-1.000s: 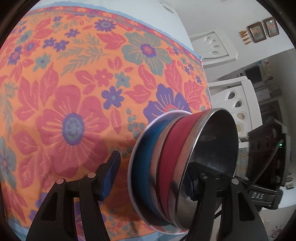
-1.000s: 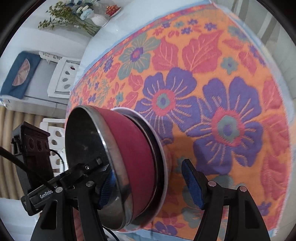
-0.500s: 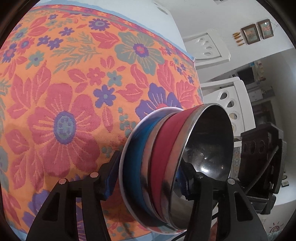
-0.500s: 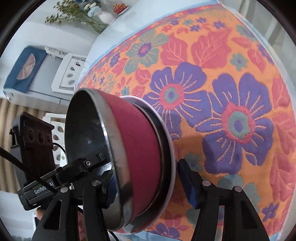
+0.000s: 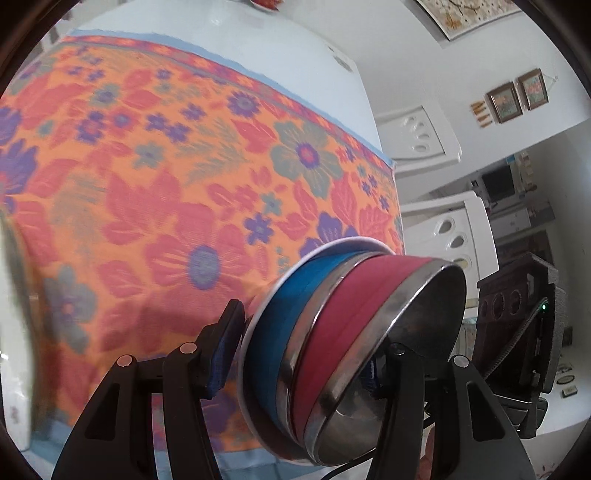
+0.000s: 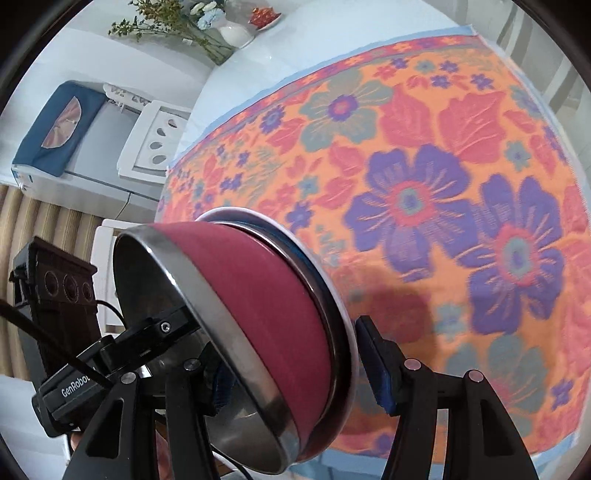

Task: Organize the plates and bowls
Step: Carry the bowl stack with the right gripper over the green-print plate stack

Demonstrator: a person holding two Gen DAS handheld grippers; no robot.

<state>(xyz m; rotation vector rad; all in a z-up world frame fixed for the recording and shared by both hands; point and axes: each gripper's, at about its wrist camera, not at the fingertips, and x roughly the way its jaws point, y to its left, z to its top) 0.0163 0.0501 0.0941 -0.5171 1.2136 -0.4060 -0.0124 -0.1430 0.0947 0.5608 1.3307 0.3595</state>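
A stack of a white plate (image 5: 258, 325), a blue bowl (image 5: 280, 325) and a red steel-lined bowl (image 5: 351, 317) is held between both grippers above the floral tablecloth (image 5: 166, 184). My left gripper (image 5: 299, 354) is shut on the stack, one pad under the plate, the other inside the red bowl. My right gripper (image 6: 295, 369) is shut on the same stack from the other side: red bowl (image 6: 266, 295), plate rim (image 6: 343, 325). The blue bowl is hidden in the right wrist view.
The orange floral cloth (image 6: 424, 184) covers the table. White plastic chairs (image 5: 447, 229) stand beside it. A vase with flowers (image 6: 229, 33) sits at the far end. A blurred white object (image 5: 14, 314) fills the left wrist view's left edge.
Both grippers closed on the stack and lifted it off the cloth; the views now look further across the table.
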